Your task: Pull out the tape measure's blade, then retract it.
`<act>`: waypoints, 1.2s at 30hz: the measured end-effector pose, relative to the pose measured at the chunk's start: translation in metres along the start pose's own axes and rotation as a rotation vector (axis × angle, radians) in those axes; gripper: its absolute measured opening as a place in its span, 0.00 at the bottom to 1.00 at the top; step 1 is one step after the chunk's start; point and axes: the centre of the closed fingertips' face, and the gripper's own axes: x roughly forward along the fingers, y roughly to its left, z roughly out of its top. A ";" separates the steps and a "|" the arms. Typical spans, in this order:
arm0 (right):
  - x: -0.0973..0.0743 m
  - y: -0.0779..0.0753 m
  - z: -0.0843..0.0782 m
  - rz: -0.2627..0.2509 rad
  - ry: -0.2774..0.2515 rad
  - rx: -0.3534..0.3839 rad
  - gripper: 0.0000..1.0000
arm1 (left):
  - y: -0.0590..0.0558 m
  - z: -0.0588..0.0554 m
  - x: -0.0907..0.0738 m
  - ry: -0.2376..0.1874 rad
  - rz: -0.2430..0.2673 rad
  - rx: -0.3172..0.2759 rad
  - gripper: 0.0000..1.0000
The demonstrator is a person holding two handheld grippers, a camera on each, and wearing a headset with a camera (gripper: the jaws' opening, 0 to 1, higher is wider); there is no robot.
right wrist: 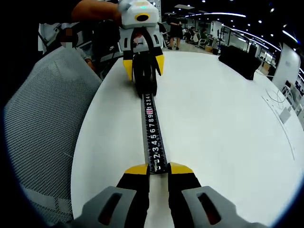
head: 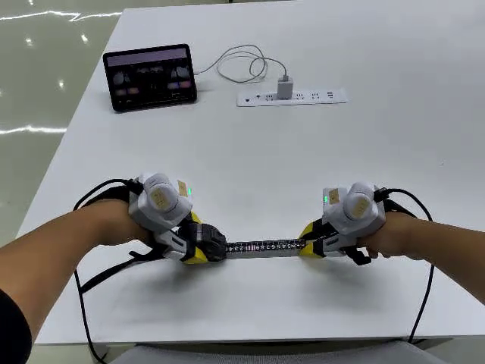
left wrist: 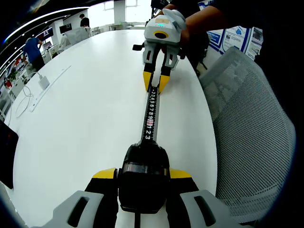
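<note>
A black tape measure case (left wrist: 143,176) sits on the white table, clamped between the yellow-tipped jaws of my left gripper (head: 198,244). Its numbered blade (head: 265,246) runs flat along the table to my right gripper (head: 309,248), whose jaws are shut on the blade's end (right wrist: 157,167). In the left gripper view the blade (left wrist: 150,118) stretches away to the right gripper (left wrist: 156,83). Seen from the right gripper, the blade (right wrist: 151,128) leads back to the case (right wrist: 145,73) in the left gripper (right wrist: 143,66).
A dark tablet (head: 150,76) stands at the back left of the table (head: 250,159). A white power strip (head: 292,97) with a plugged charger and looped cable lies behind centre. A mesh chair (left wrist: 251,128) stands at the near edge. People stand in the background.
</note>
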 end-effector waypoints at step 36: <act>-0.014 -0.005 -0.019 -0.013 0.014 0.020 0.09 | 0.002 -0.002 0.002 0.000 0.000 -0.004 0.35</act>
